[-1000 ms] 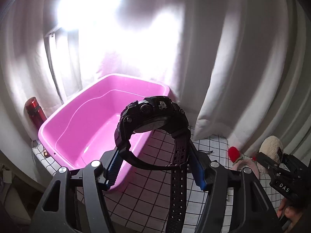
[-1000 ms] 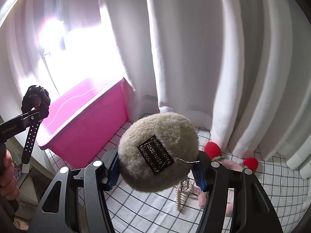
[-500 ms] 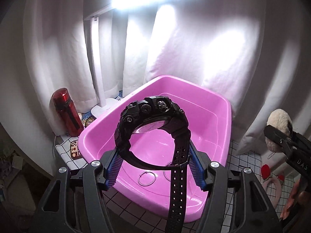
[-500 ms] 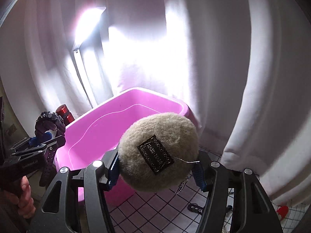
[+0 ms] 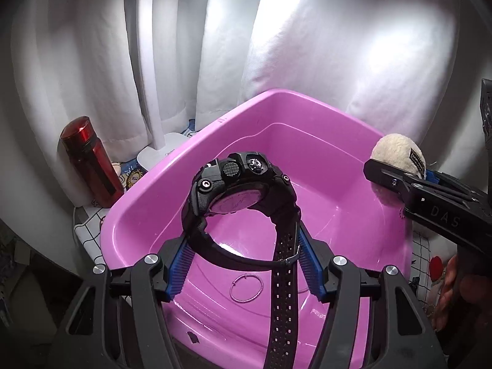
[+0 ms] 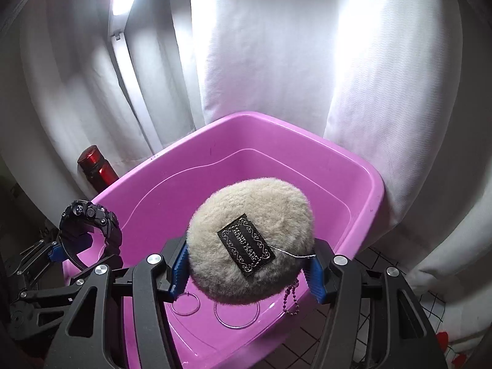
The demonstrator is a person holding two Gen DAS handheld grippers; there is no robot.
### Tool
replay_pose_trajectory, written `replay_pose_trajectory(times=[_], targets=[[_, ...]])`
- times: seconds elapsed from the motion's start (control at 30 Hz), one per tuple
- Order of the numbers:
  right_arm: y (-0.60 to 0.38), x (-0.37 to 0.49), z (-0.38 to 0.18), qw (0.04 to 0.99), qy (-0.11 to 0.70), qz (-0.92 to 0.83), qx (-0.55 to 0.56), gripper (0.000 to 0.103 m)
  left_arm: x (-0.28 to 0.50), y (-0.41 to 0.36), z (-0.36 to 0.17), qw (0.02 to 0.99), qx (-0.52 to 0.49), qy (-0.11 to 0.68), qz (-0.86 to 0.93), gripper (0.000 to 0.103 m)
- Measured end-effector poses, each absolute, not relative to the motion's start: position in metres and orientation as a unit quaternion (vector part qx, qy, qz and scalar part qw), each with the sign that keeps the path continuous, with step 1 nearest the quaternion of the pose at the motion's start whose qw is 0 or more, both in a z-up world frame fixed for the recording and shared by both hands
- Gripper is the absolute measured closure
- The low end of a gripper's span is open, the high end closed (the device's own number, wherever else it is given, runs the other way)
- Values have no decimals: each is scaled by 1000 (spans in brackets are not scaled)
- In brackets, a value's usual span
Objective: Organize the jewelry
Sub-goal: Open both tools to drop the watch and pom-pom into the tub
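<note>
Nearer basin (image 5: 172,184), watch strap (image 5: 281,310) cropped

You see a glossy, smooth plastic pink tub (image 5: 307,117). The black watch (image 5: 243,190) is matt rubbery plastic with a perforated strap. The beige pouch (image 6: 250,240) is fuzzy plush with a woven label and a metal bead chain (image 6: 292,301). The curtain (image 6: 276,46) is white cloth.

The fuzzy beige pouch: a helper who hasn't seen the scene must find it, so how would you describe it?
Start at the big pink plastic tub before the white curtain. Above it, the right gripper clamps a round fuzzy beige pouch. Unlike the black watch beside it, it carries a black embroidered label and a dangling bead chain.
</note>
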State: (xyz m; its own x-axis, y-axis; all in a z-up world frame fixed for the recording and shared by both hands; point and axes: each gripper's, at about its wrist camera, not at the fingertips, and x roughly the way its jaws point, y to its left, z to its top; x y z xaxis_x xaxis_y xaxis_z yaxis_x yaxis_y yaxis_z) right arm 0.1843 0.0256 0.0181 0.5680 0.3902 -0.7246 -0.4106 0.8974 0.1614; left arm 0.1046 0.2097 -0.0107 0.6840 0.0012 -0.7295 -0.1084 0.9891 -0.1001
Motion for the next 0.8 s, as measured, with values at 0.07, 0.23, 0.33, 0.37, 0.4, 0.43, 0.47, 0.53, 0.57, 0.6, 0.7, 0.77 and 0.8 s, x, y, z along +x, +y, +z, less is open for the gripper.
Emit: replay_pose_trajectory(times=[0.07, 0.23, 0.33, 0.37, 0.4, 0.43, 0.47, 0.53, 0.57, 0.6, 0.7, 0.77, 0.8], targets=[[30, 191, 11, 882, 416, 220, -17, 44, 109, 212, -15, 912, -69, 403, 30, 43], [35, 202, -7, 875, 436, 210, -24, 44, 118, 216, -26, 907, -67, 414, 33, 43], [38, 207, -16, 871, 445, 204, -30, 44, 121, 219, -31, 904, -69, 421, 36, 45], [40, 204, -16, 873, 442, 203, -34, 44, 122, 219, -32, 903, -62, 422, 40, 46], [41, 204, -17, 873, 444, 201, -39, 44, 122, 218, -33, 904, -58, 422, 40, 50], [42, 205, -18, 872, 446, 200, -40, 44, 122, 218, -33, 904, -56, 421, 40, 50], [43, 206, -18, 871, 447, 198, -43, 44, 122, 219, -32, 905, -60, 419, 38, 52], [41, 208, -16, 874, 446, 188, -40, 41, 121, 220, -29, 909, -62, 411, 44, 46], [40, 210, -15, 874, 447, 187, -38, 39, 120, 221, -27, 911, -59, 406, 50, 41], [38, 211, -14, 873, 448, 187, -37, 37, 119, 222, -25, 912, -59, 402, 55, 28], [38, 212, -12, 875, 447, 180, -41, 34, 116, 225, -18, 917, -59, 389, 62, 13], [39, 211, -11, 877, 446, 175, -41, 33, 115, 227, -15, 918, -59, 388, 66, 10], [38, 211, -11, 878, 445, 173, -42, 31, 115, 228, -15, 917, -61, 388, 67, 9]])
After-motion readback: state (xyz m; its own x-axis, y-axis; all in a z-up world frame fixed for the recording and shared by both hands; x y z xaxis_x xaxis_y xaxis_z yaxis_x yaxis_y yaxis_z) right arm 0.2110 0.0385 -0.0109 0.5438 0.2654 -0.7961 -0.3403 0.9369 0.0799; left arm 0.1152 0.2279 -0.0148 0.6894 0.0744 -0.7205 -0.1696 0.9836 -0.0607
